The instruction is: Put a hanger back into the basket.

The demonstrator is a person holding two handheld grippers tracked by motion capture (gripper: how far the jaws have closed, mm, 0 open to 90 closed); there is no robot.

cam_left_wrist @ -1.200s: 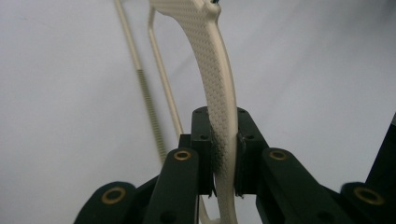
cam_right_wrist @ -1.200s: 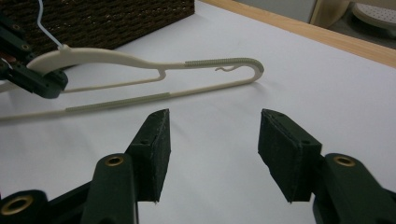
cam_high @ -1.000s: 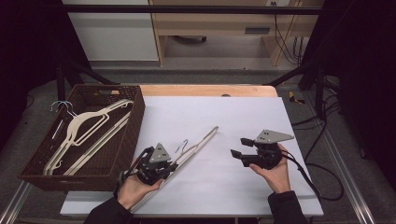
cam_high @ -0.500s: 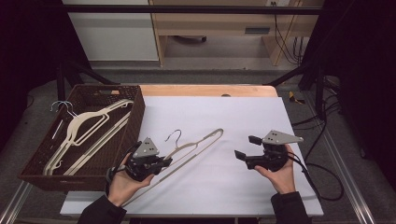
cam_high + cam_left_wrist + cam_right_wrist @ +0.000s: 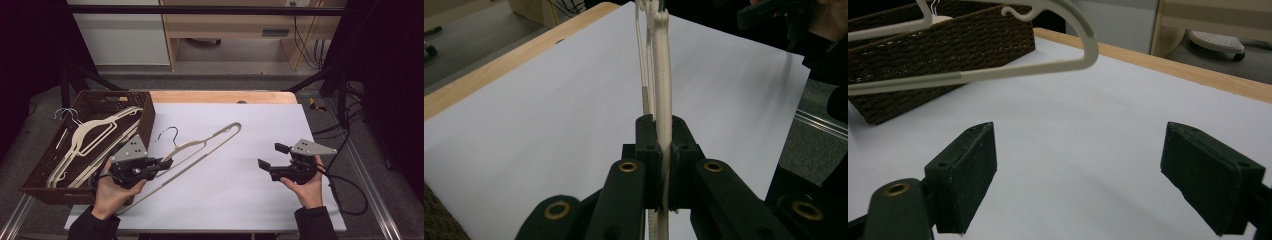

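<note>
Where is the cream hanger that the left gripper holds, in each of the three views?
High view: the cream hanger lies left of centre, slanting from the left gripper up to the right.
Left gripper view: it runs up the middle, clamped between the jaws.
Right gripper view: across the top left, above the open jaws.
Shared landmark: the white sheet on the table.

The left gripper [image 5: 162, 163] sits in the person's left hand [image 5: 112, 187], jaws pinched tight and pointing right. The right gripper [image 5: 272, 156] rests in the right hand [image 5: 305, 185], its jaws having just been opening, now wide with nothing between them.
</note>
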